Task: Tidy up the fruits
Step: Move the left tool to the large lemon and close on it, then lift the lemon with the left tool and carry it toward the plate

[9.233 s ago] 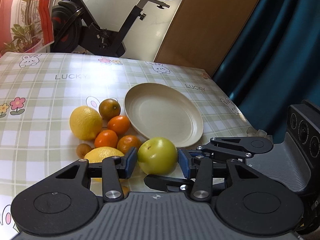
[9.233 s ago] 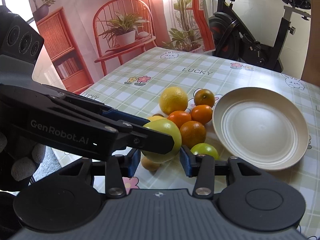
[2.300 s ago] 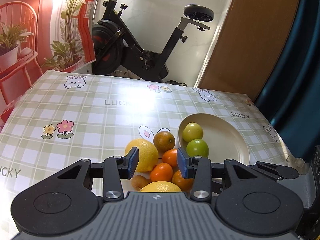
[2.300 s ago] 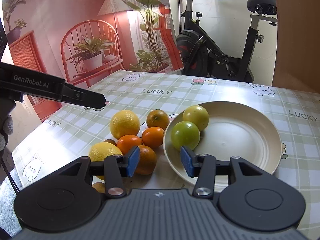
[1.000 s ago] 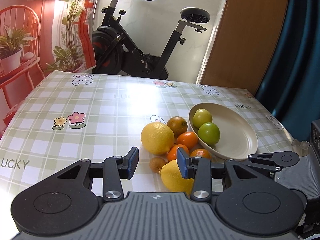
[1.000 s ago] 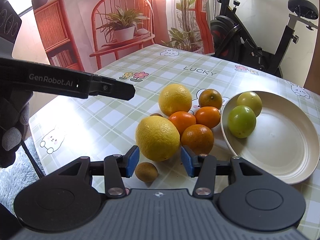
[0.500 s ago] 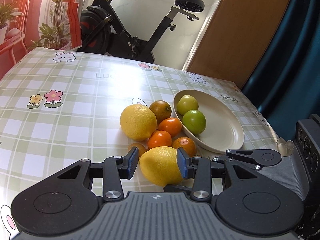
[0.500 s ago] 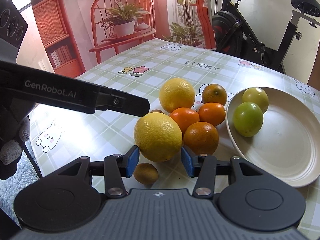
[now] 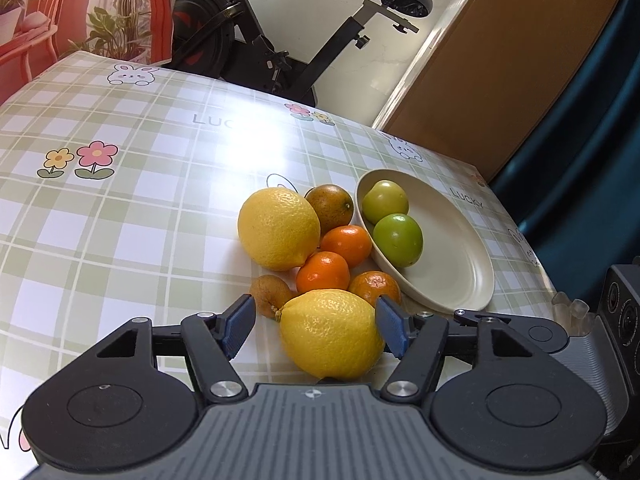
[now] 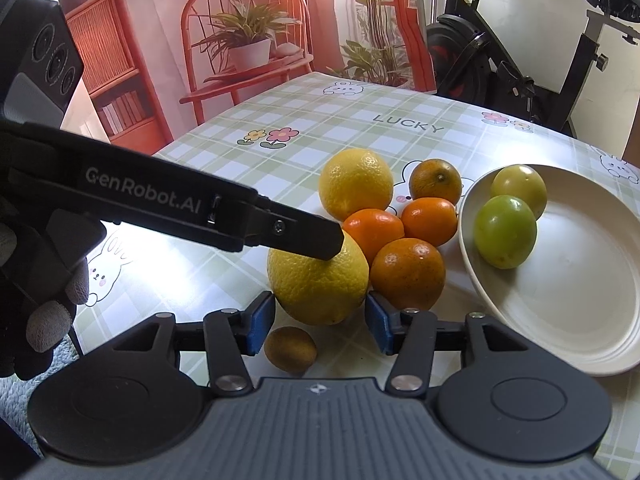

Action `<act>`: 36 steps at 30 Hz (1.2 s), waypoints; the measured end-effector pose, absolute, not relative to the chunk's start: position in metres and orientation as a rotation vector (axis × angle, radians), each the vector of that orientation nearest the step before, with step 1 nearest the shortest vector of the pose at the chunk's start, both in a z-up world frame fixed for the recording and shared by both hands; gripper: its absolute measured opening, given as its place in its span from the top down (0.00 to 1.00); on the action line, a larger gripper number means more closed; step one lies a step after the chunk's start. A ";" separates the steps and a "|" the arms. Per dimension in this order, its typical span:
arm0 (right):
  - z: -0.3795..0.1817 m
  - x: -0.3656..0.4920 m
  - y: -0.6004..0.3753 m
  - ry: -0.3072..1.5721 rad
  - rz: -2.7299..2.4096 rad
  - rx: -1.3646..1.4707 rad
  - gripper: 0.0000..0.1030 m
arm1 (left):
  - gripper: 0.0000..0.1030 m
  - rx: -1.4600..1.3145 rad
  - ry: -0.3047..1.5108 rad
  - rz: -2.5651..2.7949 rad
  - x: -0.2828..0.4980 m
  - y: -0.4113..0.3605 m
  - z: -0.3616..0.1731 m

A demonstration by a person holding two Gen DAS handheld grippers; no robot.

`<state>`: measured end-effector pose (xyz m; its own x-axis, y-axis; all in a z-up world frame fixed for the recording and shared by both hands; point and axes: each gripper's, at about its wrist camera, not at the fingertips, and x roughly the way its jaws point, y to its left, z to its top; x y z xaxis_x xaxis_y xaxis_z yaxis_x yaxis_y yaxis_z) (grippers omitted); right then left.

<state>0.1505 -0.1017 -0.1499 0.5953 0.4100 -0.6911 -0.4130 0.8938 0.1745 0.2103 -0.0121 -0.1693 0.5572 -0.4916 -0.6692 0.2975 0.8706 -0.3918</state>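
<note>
A yellow lemon [image 9: 332, 332] lies on the checked tablecloth between the pads of my left gripper [image 9: 316, 326]. Its jaws are opening; the left pad stands clear of the peel and the right pad is close beside it. In the right wrist view the same lemon [image 10: 318, 284] sits just ahead of my right gripper [image 10: 319, 322], whose jaws are opening too, with no visible press on it. The left gripper's finger [image 10: 280, 232] reaches over the lemon. A cream plate [image 9: 460, 248] holds two green fruits [image 9: 398, 234].
A second lemon [image 9: 280, 228], several oranges [image 9: 323, 272] and a small brown fruit [image 10: 290, 350] crowd between the held-around lemon and the plate [image 10: 568, 280]. A gloved hand [image 10: 44, 320] is at the left. An exercise bike [image 9: 280, 52] stands beyond the table's far edge.
My left gripper has sunk toward the table and its jaws have spread wider around the near lemon. The right gripper has stayed almost still, its pads a little further apart.
</note>
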 end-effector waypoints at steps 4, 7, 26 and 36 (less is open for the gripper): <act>-0.151 0.151 -0.103 0.805 0.473 0.004 0.48 | 0.33 -0.282 0.880 -0.489 0.214 -0.015 -0.175; -0.152 0.151 -0.103 0.805 0.474 0.007 0.48 | 0.37 -0.285 0.884 -0.499 0.213 -0.020 -0.178; -0.124 0.137 -0.109 0.722 0.487 0.028 0.48 | 0.43 -0.228 0.782 -0.460 0.193 -0.032 -0.131; -0.081 0.138 -0.128 0.652 0.485 0.022 0.48 | 0.43 -0.201 0.692 -0.449 0.193 -0.054 -0.083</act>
<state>0.1381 -0.1278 -0.0814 0.6880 0.4399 -0.5771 -0.4262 0.8887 0.1693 0.1935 -0.0536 -0.0835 0.6800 -0.4626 -0.5689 0.3315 0.8860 -0.3243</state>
